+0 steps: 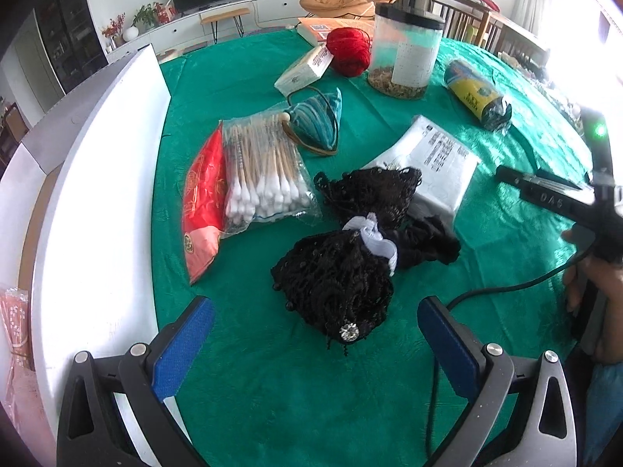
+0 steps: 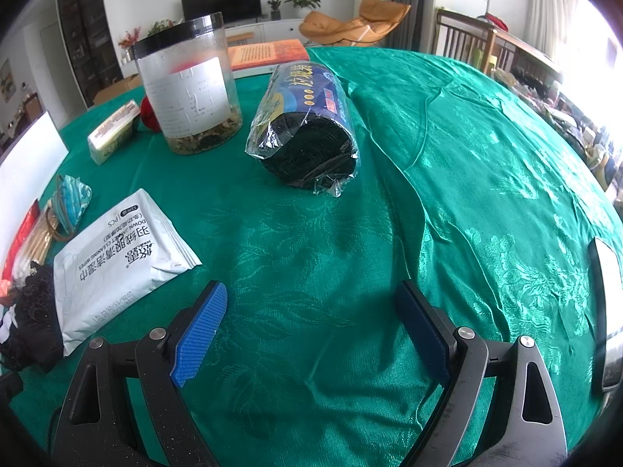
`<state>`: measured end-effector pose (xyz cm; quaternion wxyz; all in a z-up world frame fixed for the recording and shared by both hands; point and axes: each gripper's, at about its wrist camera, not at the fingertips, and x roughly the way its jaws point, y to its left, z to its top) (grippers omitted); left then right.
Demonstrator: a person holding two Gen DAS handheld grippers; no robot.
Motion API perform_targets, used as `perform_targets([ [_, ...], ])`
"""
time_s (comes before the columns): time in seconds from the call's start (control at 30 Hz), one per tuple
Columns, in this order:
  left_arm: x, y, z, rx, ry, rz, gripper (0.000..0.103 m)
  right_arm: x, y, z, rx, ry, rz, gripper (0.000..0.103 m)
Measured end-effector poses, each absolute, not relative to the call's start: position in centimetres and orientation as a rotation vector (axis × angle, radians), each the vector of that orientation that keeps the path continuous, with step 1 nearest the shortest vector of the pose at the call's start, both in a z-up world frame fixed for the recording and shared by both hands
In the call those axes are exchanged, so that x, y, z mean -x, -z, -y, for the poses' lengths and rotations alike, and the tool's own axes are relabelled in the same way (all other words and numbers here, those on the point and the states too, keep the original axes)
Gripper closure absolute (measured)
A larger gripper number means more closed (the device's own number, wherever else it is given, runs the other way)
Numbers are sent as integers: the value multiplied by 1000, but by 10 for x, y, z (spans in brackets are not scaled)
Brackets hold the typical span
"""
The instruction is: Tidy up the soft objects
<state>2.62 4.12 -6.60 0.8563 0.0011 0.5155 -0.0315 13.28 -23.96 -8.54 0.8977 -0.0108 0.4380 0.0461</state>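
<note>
A black lace garment with a white band lies crumpled on the green tablecloth, just ahead of my left gripper, which is open and empty with the garment's near end between its blue pads. The garment's edge also shows in the right wrist view. A white wipes packet lies behind it. A bag of cotton swabs, a red packet and a teal pouch lie to the left. My right gripper is open and empty over bare cloth.
A white box stands at the left table edge. A clear jar, a red yarn ball, a small carton, a roll of black bags and an orange book sit farther back. A black cable trails on the cloth.
</note>
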Motion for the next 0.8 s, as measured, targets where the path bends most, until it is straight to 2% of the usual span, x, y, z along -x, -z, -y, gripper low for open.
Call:
perform_targets([
  [0.27, -34, 24, -51, 101, 130, -1046, 0, -133, 85, 240, 23, -96, -907, 13],
  [0.47, -80, -14, -68, 173, 133, -994, 0, -133, 85, 240, 23, -96, -907, 13],
  [0.67, -173, 2, -48, -71, 96, -1004, 0, -133, 85, 240, 23, -97, -907, 13],
  [0.8, -229, 27, -43, -132, 85, -1043, 0, -132, 84, 241, 10, -106, -903, 13],
])
